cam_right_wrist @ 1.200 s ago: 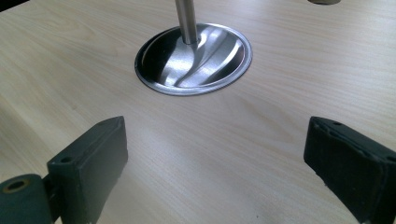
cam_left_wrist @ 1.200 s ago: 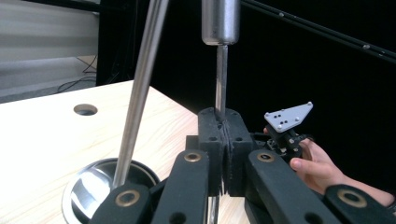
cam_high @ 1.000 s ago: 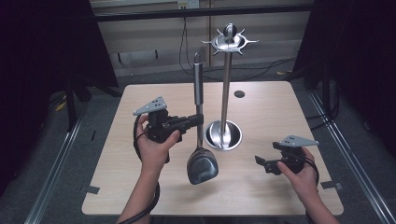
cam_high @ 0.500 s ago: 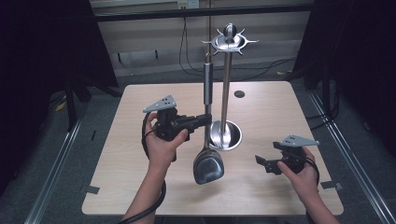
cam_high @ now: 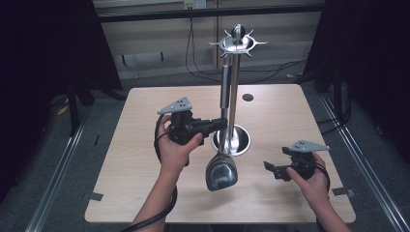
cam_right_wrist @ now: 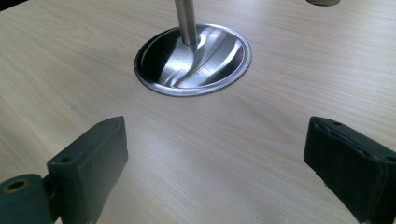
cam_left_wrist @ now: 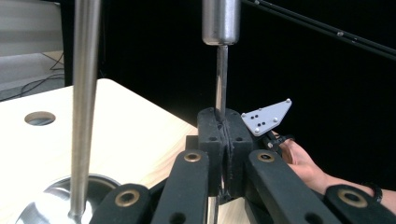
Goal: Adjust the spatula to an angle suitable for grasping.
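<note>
Dark room, wooden bench [cam_high: 145, 193]: ladle [cam_high: 221, 169] pinched upright in left claw [cam_high: 223, 122], lifted beside rack [cam_high: 235, 87], judged not yet hung; right claw [cam_high: 267, 166] spread, idle.

I held a steel ladle [cam_high: 222, 170] upright, bowl down, handle up, clamped in my left tool [cam_high: 223, 122], just beside the chrome stand [cam_high: 233, 96] on the desk [cam_high: 145, 145].

Your table [cam_high: 145, 145] is pale wood with a round hole [cam_high: 248, 97] near its far edge; the stand's steel base [cam_high: 232, 140] sits at its middle.
</note>
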`<state>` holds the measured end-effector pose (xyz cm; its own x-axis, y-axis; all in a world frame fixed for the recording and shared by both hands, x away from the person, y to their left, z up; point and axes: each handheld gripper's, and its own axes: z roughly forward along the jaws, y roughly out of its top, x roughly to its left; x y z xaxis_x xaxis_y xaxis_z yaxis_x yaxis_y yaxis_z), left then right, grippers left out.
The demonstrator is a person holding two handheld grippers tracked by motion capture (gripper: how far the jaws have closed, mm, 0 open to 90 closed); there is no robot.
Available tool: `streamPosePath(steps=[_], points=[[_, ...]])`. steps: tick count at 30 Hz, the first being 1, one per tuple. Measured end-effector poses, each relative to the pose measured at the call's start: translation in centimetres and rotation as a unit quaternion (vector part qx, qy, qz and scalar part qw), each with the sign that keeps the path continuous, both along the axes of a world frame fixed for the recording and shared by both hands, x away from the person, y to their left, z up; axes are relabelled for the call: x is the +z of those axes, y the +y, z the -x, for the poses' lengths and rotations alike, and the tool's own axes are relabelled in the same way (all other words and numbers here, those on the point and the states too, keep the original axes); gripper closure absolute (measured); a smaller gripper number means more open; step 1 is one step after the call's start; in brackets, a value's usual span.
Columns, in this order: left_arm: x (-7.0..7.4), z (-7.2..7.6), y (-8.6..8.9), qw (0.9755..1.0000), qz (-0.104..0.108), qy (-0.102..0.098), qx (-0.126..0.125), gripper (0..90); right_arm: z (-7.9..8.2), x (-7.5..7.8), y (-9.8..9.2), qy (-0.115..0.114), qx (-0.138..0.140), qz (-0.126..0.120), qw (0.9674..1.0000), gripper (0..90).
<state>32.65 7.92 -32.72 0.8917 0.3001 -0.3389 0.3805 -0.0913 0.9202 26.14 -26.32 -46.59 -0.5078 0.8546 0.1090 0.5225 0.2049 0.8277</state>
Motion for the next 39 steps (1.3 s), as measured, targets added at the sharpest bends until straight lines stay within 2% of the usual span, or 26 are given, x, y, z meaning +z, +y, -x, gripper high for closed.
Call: streamPosePath(steps=[3, 9, 12, 21, 31, 34, 39], points=[[0.1, -0.1, -0.7, 1.0, 0.001, 0.002, -0.008, 88.7, 0.0, 0.0, 0.0, -0.001, 0.001, 0.0, 1.0, 5.7], [0.5, -0.3, -1.8, 0.9997, -0.01, -0.009, -0.019, 88.8, 0.0, 0.0, -0.1, -0.001, 0.0, 0.0, 1.0, 5.7], [0.7, -0.4, -2.4, 0.9996, -0.007, -0.006, -0.025, 88.7, -0.1, -0.1, -0.1, 0.001, -0.002, -0.002, 1.0, 5.7], [0.8, -0.8, -3.6, 0.9989, -0.022, -0.008, -0.04, 88.7, -0.1, -0.1, -0.2, 0.001, -0.003, -0.001, 1.0, 5.7], [-0.3, -2.0, -3.4, 0.9995, -0.025, 0.002, -0.021, 88.6, -0.1, -0.1, -0.3, 0.001, -0.003, -0.002, 1.0, 5.7], [-0.4, -2.2, -3.3, 0.9994, -0.033, -0.008, -0.011, 88.2, -0.1, -0.1, -0.3, 0.001, -0.004, -0.003, 1.0, 5.7], [-0.6, -2.6, -3.5, 0.9994, -0.033, -0.012, -0.004, 87.6, -0.1, -0.1, -0.3, 0.001, -0.003, -0.002, 1.0, 5.7]])
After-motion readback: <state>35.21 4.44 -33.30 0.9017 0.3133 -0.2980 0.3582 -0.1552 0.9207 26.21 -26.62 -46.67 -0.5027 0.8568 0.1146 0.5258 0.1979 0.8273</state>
